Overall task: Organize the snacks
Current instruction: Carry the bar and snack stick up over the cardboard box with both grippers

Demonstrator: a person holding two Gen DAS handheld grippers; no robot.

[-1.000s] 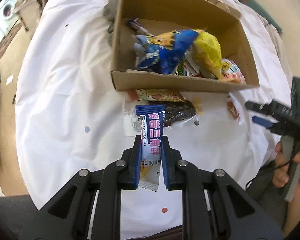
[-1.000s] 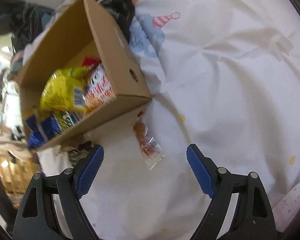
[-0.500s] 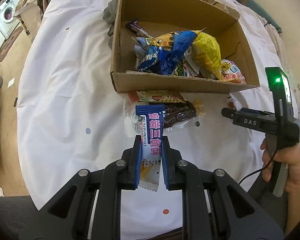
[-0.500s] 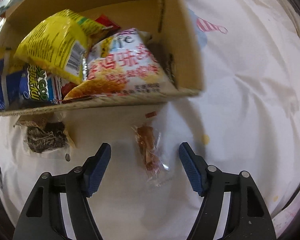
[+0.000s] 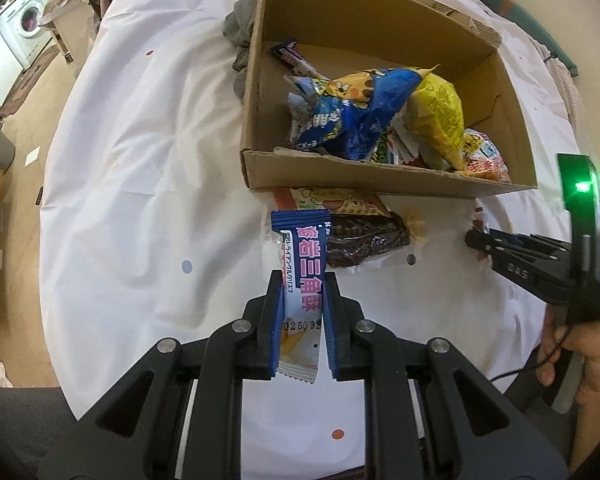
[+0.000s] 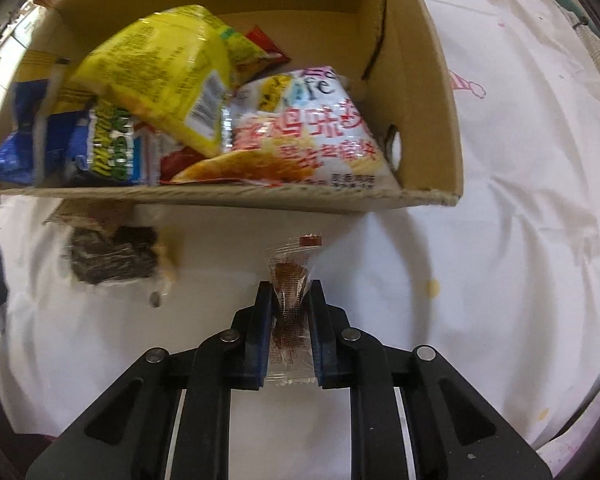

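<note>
The left gripper [image 5: 302, 312] has its fingers clenched on a long blue-and-white foil-wrapped snack bar with pink lettering [image 5: 300, 276], held upright above the white cloth-covered tabletop [image 5: 140, 160], just short of the near wall of the open brown cardboard box [image 5: 380, 178]. The grip sits on the lower half of the wrapper, with the crimped bottom seam hanging below the pads. Such a bar looks light and fairly stiff along its length, though the glossy film is likely slippery, so a hold across the filled middle rather than the flat seam seems safest.

The right gripper [image 6: 288, 312] has its fingers closed on a small clear plastic sachet with a brown snack inside [image 6: 290, 292]. The sachet stands between the pads, its top tab pointing toward the box front, still close over the tabletop. It looks nearly weightless and soft, and the loose film could crumple or slide; the brown filling is where the pads get real purchase, and that is about where they sit.

Beside the box's near wall lie a clear packet of dark brown pieces [image 5: 364, 240] and a cream printed packet [image 5: 336, 202], partly tucked under the box edge. The box already holds a yellow crinkly bag [image 6: 160, 76], a blue bag [image 5: 352, 120] and a white-and-red bag [image 6: 304, 136], heaped toward its near side; the far part of its floor is bare, which looks like the easier place for both held items
</note>
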